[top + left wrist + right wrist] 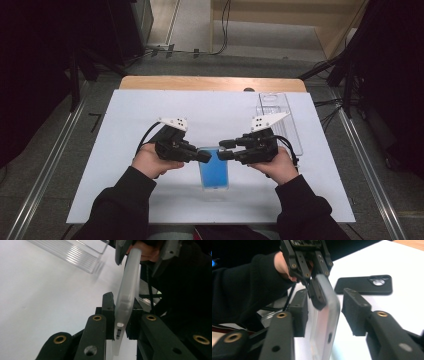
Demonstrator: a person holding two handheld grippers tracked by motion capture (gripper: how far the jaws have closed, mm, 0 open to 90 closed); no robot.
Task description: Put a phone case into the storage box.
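A phone case [214, 172] hangs between both grippers over the white mat; it looks blue from above and frosted clear close up. My left gripper [206, 156] is shut on it. In the left gripper view both pads [108, 312] press the case [126, 290] edge-on at the left gripper [122, 313]. My right gripper [224, 149] faces the left one. In the right gripper view the right gripper [325, 312] stands open around the case [325, 317], with a gap at the right pad [354, 312]. The left gripper [313, 288] clamps the case's far end.
A clear plastic tray [277, 117] lies at the back right of the white mat [125, 150], seen ribbed [75, 252] in the left gripper view. A black phone case [364, 285] lies flat on the mat beyond the jaws. Wooden table edge [210, 82] at the back.
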